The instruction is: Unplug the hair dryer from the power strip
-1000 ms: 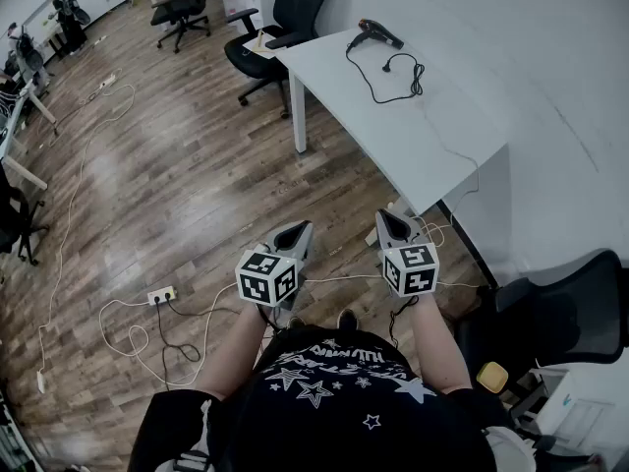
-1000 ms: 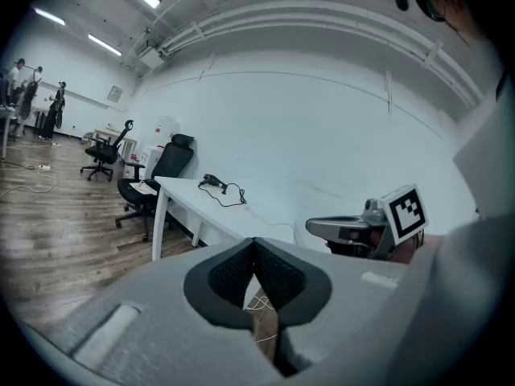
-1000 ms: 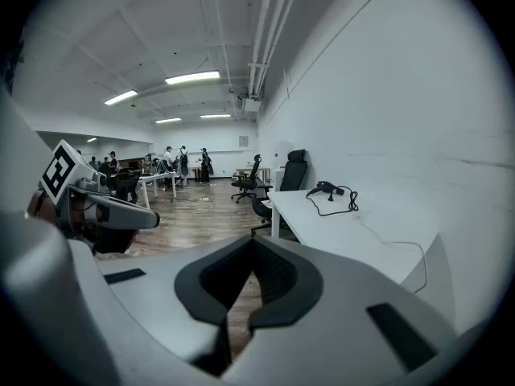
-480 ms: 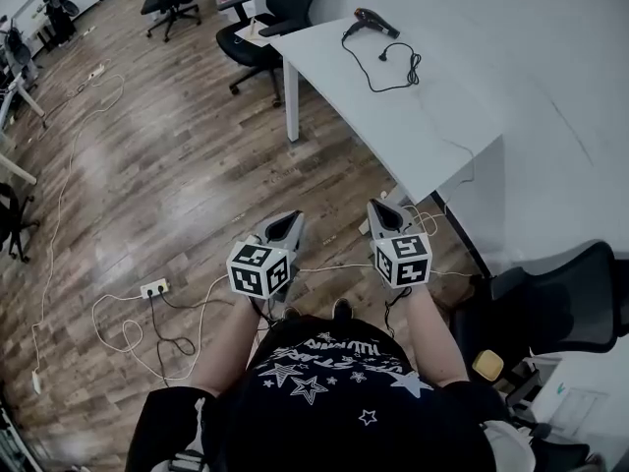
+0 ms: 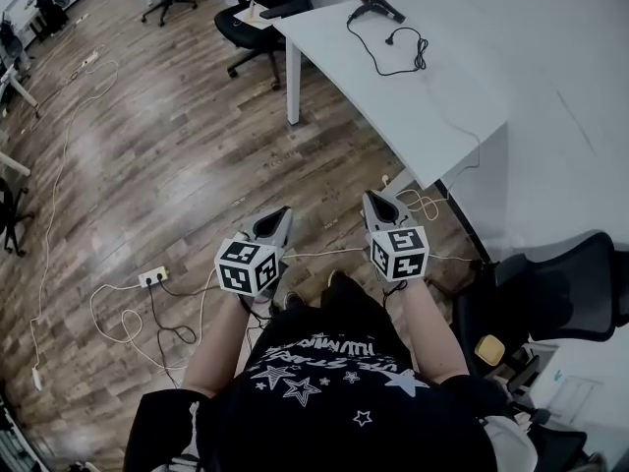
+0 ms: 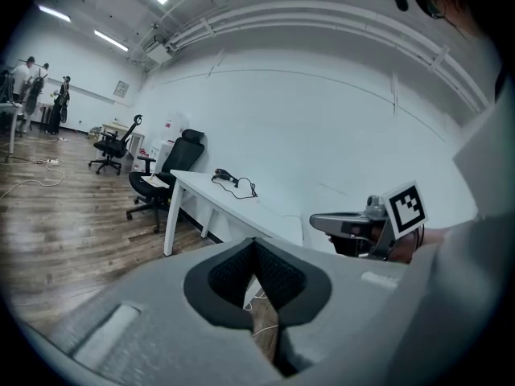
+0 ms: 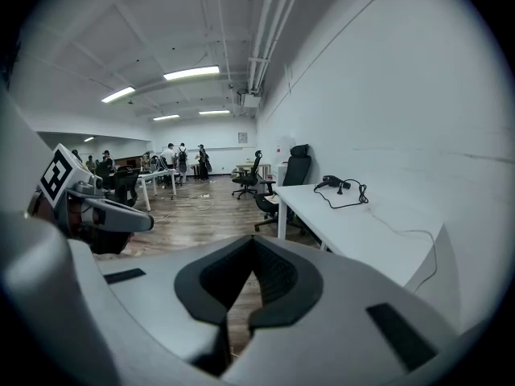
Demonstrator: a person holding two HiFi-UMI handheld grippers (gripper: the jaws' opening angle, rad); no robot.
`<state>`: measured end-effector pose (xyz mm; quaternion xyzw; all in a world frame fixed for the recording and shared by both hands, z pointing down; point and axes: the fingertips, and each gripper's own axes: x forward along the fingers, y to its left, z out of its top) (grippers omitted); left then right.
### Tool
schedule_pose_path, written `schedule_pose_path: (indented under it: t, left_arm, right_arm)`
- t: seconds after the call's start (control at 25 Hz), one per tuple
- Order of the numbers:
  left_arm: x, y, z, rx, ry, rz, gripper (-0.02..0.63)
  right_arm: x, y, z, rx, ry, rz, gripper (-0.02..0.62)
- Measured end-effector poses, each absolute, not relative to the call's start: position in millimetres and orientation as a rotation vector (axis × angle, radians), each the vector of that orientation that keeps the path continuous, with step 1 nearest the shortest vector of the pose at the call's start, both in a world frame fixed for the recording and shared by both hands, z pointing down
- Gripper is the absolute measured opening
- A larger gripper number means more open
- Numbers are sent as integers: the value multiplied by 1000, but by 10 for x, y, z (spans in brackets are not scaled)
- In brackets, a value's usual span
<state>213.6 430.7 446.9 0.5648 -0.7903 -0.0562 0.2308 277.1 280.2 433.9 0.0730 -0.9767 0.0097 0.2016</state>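
Compared with a second ago, both grippers are sitting higher in the head view and closer to the near corner of the white table [image 5: 432, 106]. The left gripper [image 5: 278, 214] is staying closed, its dark pads meeting with nothing between them. The right gripper [image 5: 378, 202] is likewise closed and empty. They are pointing side by side, apart from each other, toward the table over the wooden floor [image 5: 167, 146].

The hair dryer [image 5: 378, 5] is lying at the far end of the table, at the upper middle of the frame. It is well apart from both grippers and a little nearer the top edge than before. Its black cord [image 5: 377, 70] is looping across the tabletop beside it, and the plug [image 5: 390, 37] is resting on the table surface.

A white power strip [image 5: 152, 277] is lying on the floor at the lower left, with a dark cable running out of it. It is showing slightly higher in the frame than earlier. A black office chair [image 5: 236, 28] is standing beyond the table's far end, at the top of the frame.
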Motion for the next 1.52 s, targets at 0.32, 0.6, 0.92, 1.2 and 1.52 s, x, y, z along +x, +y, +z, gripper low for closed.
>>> schedule_pose_path:
  t: [0.32,0.6,0.92,1.2,1.52]
  left_arm:
    - [1854,4356,4588,1465,-2206,-186,8]
    - [1318,4189,4702,1363,-2242,-209,8]
    - [586,3645,4655,1355,-2247,-196,8]
    - [109,3072,4625,1379,-2228,-197,8]
    - [-436,2618,4614,1363,-2233,-199,8]
  right_arm:
    - [2534,2627,4533,206,-2703,59,9]
    - [1782,2409,4622,104,-2709,36,9]
    - [968,1834,4581,86,-2719,37,9]
    - [472,1269,4560,101,-2715,46,9]
    - [-34,674,4534,132,-2713,61,9]
